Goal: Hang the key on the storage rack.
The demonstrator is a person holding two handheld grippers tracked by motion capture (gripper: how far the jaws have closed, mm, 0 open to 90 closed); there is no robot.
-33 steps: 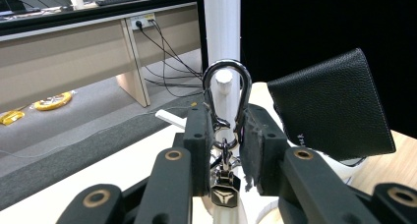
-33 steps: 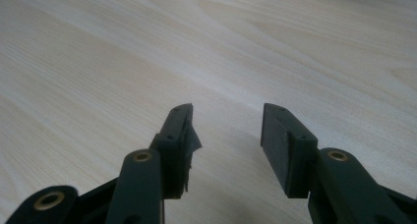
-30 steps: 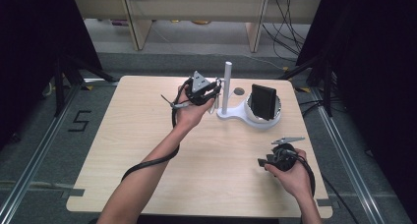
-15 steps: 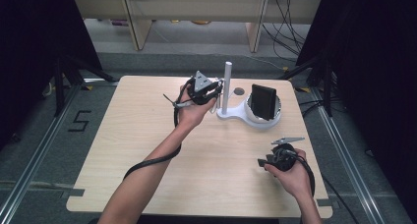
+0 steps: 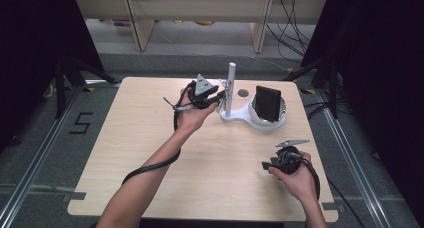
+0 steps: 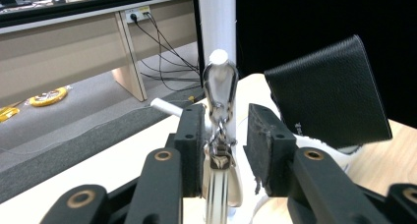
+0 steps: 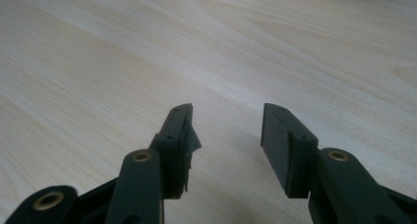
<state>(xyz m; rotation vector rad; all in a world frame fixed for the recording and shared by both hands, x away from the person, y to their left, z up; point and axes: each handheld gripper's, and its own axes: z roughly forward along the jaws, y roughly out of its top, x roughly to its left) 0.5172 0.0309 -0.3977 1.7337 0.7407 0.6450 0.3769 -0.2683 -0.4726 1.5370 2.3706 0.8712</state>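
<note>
Pale wooden table (image 5: 150, 153) stands on grey floor (image 5: 45, 153) before desks (image 5: 190, 8).

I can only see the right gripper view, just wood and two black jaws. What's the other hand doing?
Observer: The left gripper is up at the post of a white stand. Its jaws have just been opening, with a silver key clip between them.
Operator: Is the clip falling down?
Observer: No, it seems to hang from the post by itself. One pad is clear of it.
Operator: Is anything else on that stand?
Observer: Yes, a black wallet stands upright in its round dish.
</note>
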